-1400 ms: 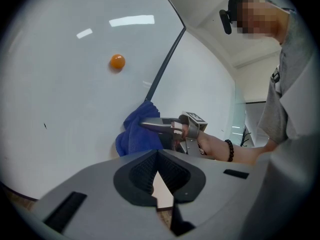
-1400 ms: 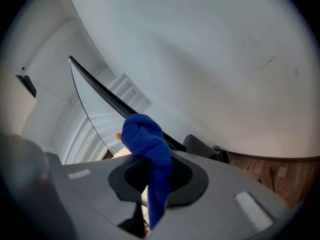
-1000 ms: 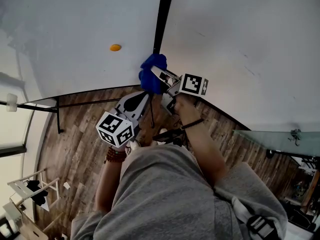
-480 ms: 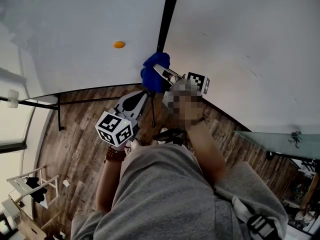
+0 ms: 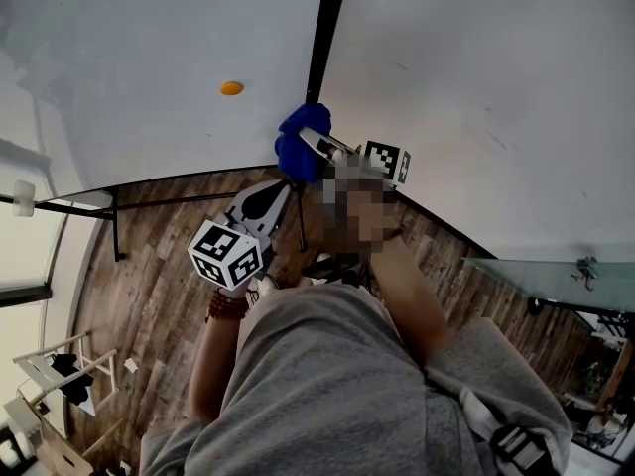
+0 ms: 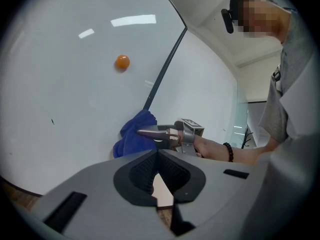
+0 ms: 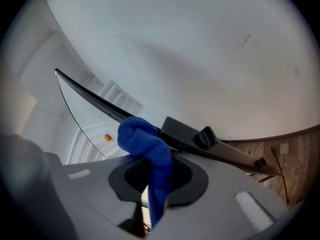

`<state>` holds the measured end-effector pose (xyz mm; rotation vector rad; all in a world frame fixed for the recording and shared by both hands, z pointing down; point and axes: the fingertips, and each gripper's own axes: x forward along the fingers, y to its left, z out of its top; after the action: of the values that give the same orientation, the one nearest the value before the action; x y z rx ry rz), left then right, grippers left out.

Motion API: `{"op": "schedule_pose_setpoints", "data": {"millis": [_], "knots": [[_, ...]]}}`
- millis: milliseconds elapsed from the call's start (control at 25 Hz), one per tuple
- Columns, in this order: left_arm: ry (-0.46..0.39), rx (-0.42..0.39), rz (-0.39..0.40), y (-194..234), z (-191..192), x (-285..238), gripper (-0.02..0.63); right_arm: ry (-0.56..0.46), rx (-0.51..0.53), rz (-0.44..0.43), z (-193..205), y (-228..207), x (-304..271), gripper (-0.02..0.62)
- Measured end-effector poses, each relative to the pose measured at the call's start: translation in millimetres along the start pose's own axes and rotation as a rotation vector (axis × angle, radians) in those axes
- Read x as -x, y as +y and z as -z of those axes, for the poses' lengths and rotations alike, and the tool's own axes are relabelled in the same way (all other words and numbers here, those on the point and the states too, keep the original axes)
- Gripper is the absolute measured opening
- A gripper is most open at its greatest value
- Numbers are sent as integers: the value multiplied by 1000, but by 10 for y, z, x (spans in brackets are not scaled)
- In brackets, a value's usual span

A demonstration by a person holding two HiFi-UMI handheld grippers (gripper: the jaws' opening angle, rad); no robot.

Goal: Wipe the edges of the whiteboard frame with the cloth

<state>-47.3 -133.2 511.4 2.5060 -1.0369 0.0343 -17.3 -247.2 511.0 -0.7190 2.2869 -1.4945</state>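
While the right gripper [image 7: 150, 178] is clamped on a hanging tail of the blue cloth [image 7: 144, 140], most of the cloth bunches above its jaws as a loose ball. That ball presses against the black frame strip [image 7: 90, 95] between two white board panels.

The grip takes only a narrow fold. Dragging along the strip could tug the cloth free, or the ball could roll aside and let bare jaw tips scrape the frame. Just beside the cloth sits a black bracket with a knob [image 7: 206, 135]. It could snag the cloth or block a wipe in that direction.

The left gripper [image 6: 157, 156], jaws together on nothing, hangs lower and nearer the person's body. It is apart from the board, so it offers no steadying.

Farther off, a small orange dot, probably a magnet [image 5: 231, 88], sits on the left panel, clear of the strip. Below lie a wooden floor [image 5: 149, 296] and the board's dark stand bar [image 5: 159, 206]. A glass panel [image 5: 541, 281] stands to the right.
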Motion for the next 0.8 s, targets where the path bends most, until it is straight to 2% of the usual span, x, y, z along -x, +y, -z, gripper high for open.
{"op": "schedule_pose_setpoints", "data": {"millis": [800], "knots": [[6,7,-12,36,21,-26,8,27,-18,18,78,-157,-42,61]]}}
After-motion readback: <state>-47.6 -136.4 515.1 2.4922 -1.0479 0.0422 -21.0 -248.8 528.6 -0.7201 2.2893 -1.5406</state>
